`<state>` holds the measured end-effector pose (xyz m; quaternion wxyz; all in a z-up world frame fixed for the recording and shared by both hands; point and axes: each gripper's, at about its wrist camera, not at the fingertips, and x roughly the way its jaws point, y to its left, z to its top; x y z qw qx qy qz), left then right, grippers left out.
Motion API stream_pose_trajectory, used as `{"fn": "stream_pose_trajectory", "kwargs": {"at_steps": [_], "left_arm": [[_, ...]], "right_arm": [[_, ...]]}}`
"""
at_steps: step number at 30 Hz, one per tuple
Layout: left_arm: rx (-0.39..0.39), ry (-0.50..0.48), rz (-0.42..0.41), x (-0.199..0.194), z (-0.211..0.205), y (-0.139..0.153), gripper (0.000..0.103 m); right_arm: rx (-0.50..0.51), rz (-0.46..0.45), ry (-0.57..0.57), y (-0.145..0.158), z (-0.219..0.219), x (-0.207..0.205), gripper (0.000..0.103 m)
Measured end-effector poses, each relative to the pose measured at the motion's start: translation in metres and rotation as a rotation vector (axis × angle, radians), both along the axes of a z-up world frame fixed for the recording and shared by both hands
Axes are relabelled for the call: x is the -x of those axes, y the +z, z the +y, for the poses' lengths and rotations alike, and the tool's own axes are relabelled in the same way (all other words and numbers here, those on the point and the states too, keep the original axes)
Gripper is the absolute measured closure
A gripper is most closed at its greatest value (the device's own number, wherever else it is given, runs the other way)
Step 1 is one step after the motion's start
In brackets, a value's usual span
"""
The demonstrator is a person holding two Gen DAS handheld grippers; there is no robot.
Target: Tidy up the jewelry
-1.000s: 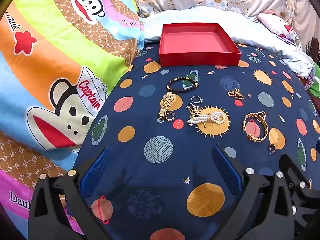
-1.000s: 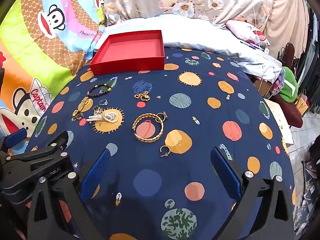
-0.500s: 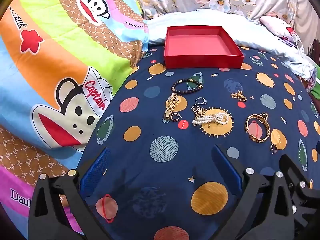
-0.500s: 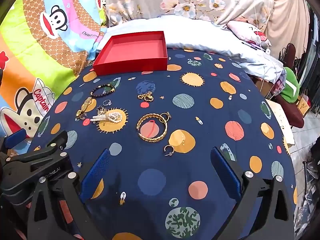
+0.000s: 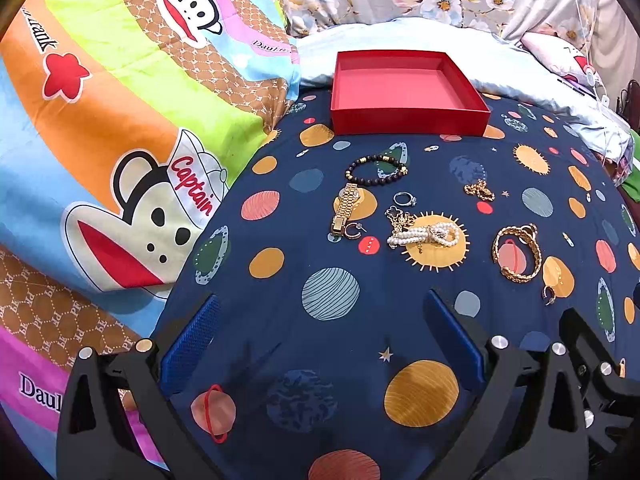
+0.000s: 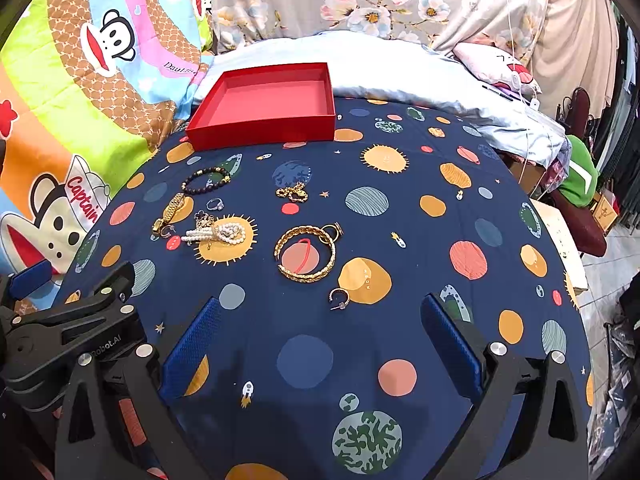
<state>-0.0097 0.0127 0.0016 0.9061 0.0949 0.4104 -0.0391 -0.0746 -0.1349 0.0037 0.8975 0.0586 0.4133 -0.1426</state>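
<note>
An empty red box [image 5: 404, 88] [image 6: 266, 104] sits at the far side of a navy planet-print cloth. In front of it lie a dark bead bracelet [image 5: 376, 168], a gold watch [image 5: 346, 208], a ring [image 5: 405, 199], a pearl bracelet [image 5: 426, 235] [image 6: 218, 234], a small gold chain [image 5: 479, 190] [image 6: 293, 193], a gold chain bangle [image 5: 516, 254] [image 6: 306, 254] and a small hoop earring [image 6: 340, 298]. My left gripper [image 5: 320, 328] is open and empty, short of the watch. My right gripper [image 6: 320, 328] is open and empty, just short of the earring.
A colourful monkey-print quilt [image 5: 100, 140] lies at the left. A pale blue pillow [image 6: 380, 68] and floral bedding [image 6: 360, 0] lie behind the box. The bed edge drops off at the right, with a green item [image 6: 576, 176] and clutter beyond it.
Both grippers have drawn back and slightly left, so the jewelry and box sit a little further right and lower in both views. Nothing was picked up.
</note>
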Motion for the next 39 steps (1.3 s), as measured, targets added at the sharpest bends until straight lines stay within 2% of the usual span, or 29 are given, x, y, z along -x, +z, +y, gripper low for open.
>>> {"fn": "stream_pose_trajectory", "kwargs": {"at_steps": [39], "left_arm": [[0.002, 0.000, 0.013, -0.004, -0.003, -0.010, 0.005]], "right_arm": [[-0.014, 0.008, -0.004, -0.010, -0.006, -0.003, 0.005]]}}
